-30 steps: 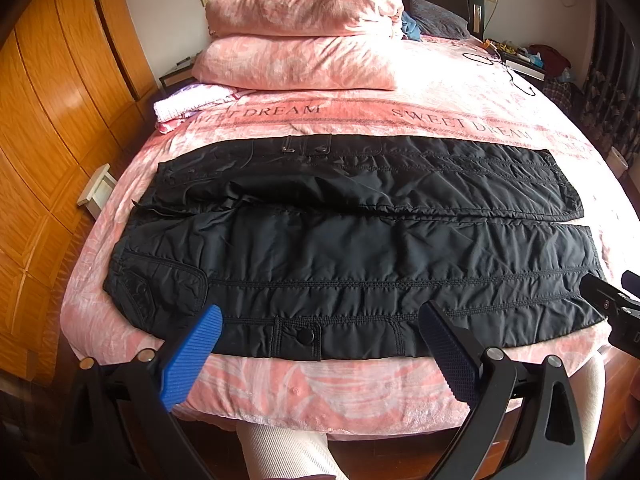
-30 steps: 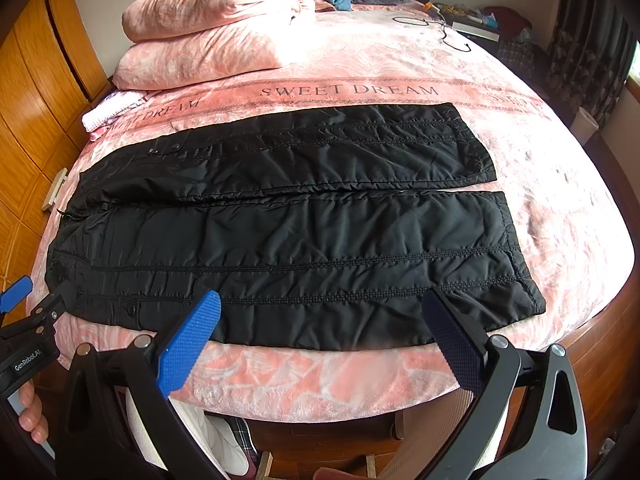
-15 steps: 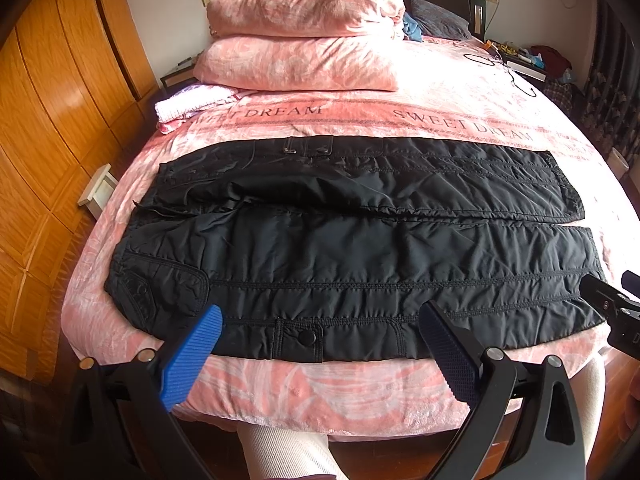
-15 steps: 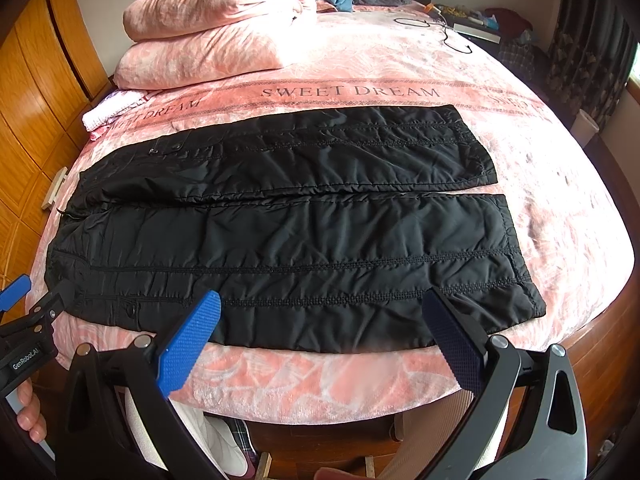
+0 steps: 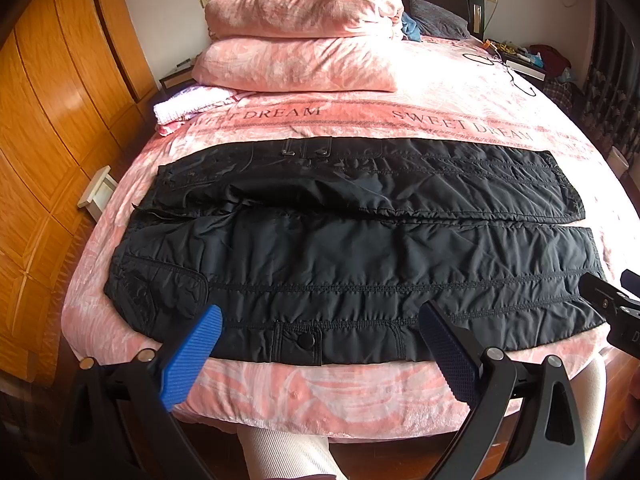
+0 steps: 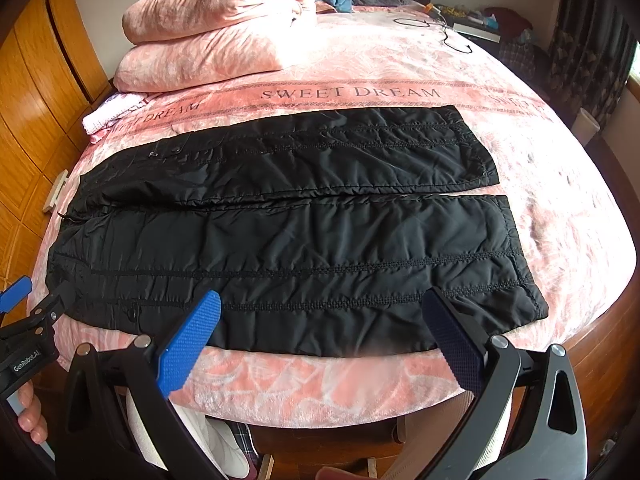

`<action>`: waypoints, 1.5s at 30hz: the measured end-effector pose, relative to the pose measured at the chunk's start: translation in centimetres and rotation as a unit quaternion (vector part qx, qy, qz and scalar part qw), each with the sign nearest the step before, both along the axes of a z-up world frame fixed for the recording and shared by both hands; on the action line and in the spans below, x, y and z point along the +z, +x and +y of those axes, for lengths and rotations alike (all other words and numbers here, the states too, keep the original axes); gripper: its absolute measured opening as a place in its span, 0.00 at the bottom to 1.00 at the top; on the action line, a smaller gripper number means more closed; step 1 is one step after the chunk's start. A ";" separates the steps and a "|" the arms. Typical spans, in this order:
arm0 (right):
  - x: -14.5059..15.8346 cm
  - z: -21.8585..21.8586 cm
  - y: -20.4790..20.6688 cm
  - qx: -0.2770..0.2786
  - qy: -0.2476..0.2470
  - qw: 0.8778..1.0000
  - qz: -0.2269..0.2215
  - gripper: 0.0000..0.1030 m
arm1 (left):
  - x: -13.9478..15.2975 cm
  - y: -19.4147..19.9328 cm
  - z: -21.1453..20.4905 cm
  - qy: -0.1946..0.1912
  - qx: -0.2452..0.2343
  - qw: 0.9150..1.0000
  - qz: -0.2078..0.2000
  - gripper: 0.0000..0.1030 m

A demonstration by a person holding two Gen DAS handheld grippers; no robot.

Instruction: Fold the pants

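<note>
Black padded pants [image 5: 360, 256] flat across bed [image 5: 440, 120] | just beyond left tool [image 5: 320, 344] and right tool [image 6: 322, 330], both wide, empty | unchanged since earlier frame

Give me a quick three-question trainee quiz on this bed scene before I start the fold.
1. True or false: the black quilted pants are already folded in half on the pink "SWEET DREAM" bedspread.
2. Which end of the pants lies toward the orange wooden wardrobe: A waistband, B leg cuffs, C neither?
3. Fill in: the jaws of the left gripper and the right gripper stand ____ and hold nothing.

Key:
1. False; both legs lie flat side by side.
2. A.
3. Open.
</note>
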State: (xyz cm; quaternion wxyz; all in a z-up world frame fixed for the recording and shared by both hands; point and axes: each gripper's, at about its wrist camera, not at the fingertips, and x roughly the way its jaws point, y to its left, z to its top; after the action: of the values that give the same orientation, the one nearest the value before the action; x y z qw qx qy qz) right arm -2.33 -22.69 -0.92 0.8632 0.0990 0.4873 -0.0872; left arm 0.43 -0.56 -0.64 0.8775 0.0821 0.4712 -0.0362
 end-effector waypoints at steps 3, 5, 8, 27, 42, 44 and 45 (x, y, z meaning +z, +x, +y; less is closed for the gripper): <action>0.0 0.1 0.1 0.004 0.001 1.000 -0.004 0.98 | 0.0 0.0 0.0 0.000 -0.001 1.000 0.001 0.96; -0.2 0.0 0.1 0.005 0.012 1.000 -0.005 0.98 | 0.0 0.1 -0.1 0.000 -0.001 1.000 0.001 0.96; -0.3 -0.2 0.2 0.005 0.035 0.999 -0.006 0.98 | 0.0 0.2 -0.1 0.002 -0.002 1.000 0.000 0.96; -4.0 -14.6 12.0 0.031 0.003 0.996 0.088 0.98 | -5.2 13.2 -2.4 -0.049 -0.054 0.990 0.125 0.96; -13.4 -34.1 27.2 -0.045 0.059 0.987 0.140 0.98 | -12.3 30.1 -15.7 -0.135 -0.110 0.969 0.178 0.96; -14.2 -34.1 28.2 -0.038 0.055 0.988 0.143 0.98 | -13.0 30.6 -17.7 -0.143 -0.124 0.965 0.181 0.96; -14.6 -34.1 28.6 -0.033 0.056 0.988 0.143 0.98 | -13.2 30.9 -18.6 -0.145 -0.130 0.964 0.182 0.96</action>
State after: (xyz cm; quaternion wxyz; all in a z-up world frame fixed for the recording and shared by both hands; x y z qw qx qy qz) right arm 26.23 -56.79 -15.54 0.7745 0.1496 0.6061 -0.1019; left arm 31.29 -19.15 -13.86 0.7673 0.0064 0.5976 -0.2326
